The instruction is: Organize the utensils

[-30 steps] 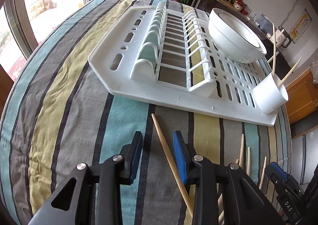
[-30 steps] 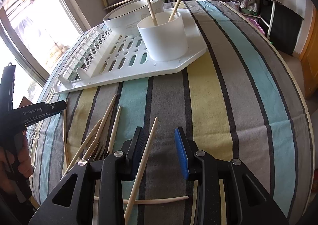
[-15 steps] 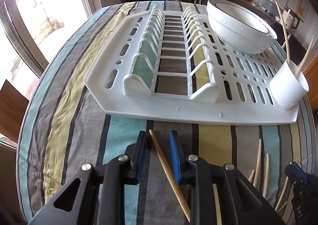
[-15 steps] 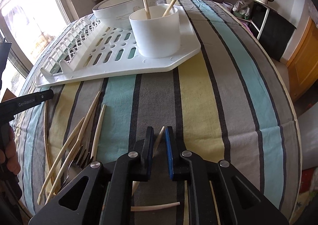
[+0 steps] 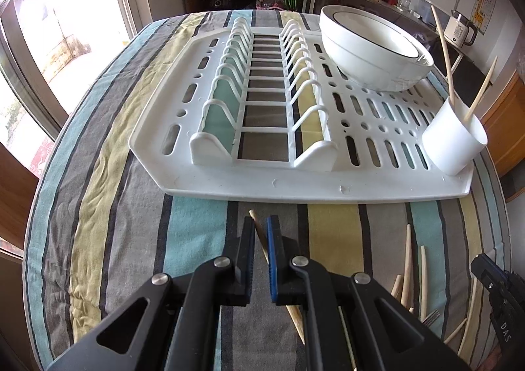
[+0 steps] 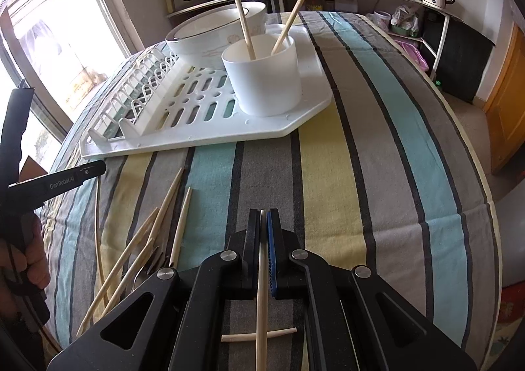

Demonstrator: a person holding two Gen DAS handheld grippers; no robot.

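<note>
One chopstick (image 5: 259,233) on the striped table (image 5: 108,207) is now pinched in the left gripper (image 5: 261,230) and another chopstick (image 6: 262,272) in the right gripper (image 6: 262,223), both jaws having just closed, so both look ready for the white cup (image 6: 262,82) on the drying rack (image 6: 183,138).

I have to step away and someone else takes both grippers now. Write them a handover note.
Left gripper: jaws have just been closing, now shut on a wooden chopstick lying on the tablecloth.
Right gripper: likewise just closed, shut on a pale chopstick.
Done: two chopsticks stand in the white cup on the drying rack, beside the bowl.
Left: drop both held sticks in the cup, then the loose chopsticks and a fork on the cloth.
</note>
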